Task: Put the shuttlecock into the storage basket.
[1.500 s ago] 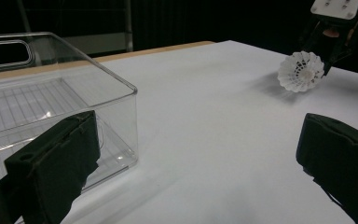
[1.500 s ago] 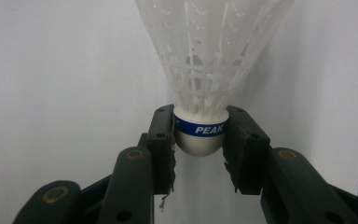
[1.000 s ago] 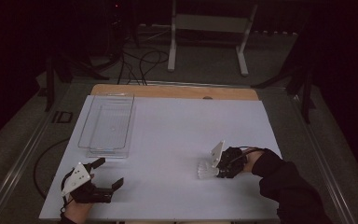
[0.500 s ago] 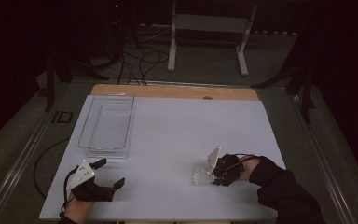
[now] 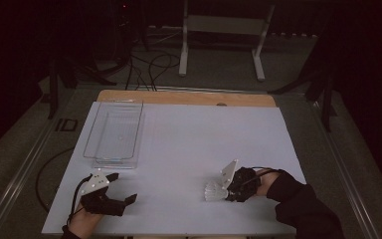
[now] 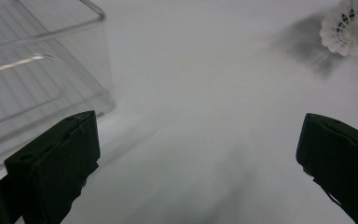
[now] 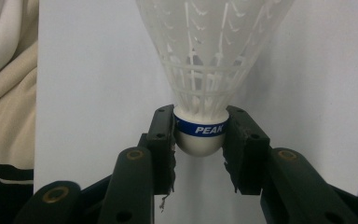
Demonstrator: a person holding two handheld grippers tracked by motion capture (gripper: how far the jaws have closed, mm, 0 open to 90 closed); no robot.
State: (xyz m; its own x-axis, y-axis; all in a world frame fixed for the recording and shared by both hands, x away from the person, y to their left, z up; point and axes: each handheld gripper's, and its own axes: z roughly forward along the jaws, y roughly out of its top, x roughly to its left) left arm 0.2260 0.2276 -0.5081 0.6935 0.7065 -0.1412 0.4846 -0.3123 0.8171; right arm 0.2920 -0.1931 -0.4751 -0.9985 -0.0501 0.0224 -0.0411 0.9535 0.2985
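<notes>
A white shuttlecock (image 5: 212,191) lies level just above the white table sheet at the front right, skirt pointing left. My right gripper (image 5: 225,192) is shut on its cork. In the right gripper view the two pads press either side of the cork's blue band (image 7: 200,129), and the feather skirt (image 7: 205,46) reaches away from the jaws. My left gripper (image 5: 124,187) rests at the front left, open with nothing between its fingers. In the left gripper view the wide-apart jaws frame bare sheet, with the shuttlecock (image 6: 349,25) far off at the top right.
A clear plastic bin (image 5: 113,159) stands on the left of the sheet, just beyond my left gripper; its corner (image 6: 37,70) is close in the left gripper view. The wooden table edge (image 5: 189,97) runs along the back. A metal stand (image 5: 224,25) and cables are on the floor behind.
My right gripper with the shuttlecock has drifted slightly toward the front edge of the table. The left gripper has barely shifted.
</notes>
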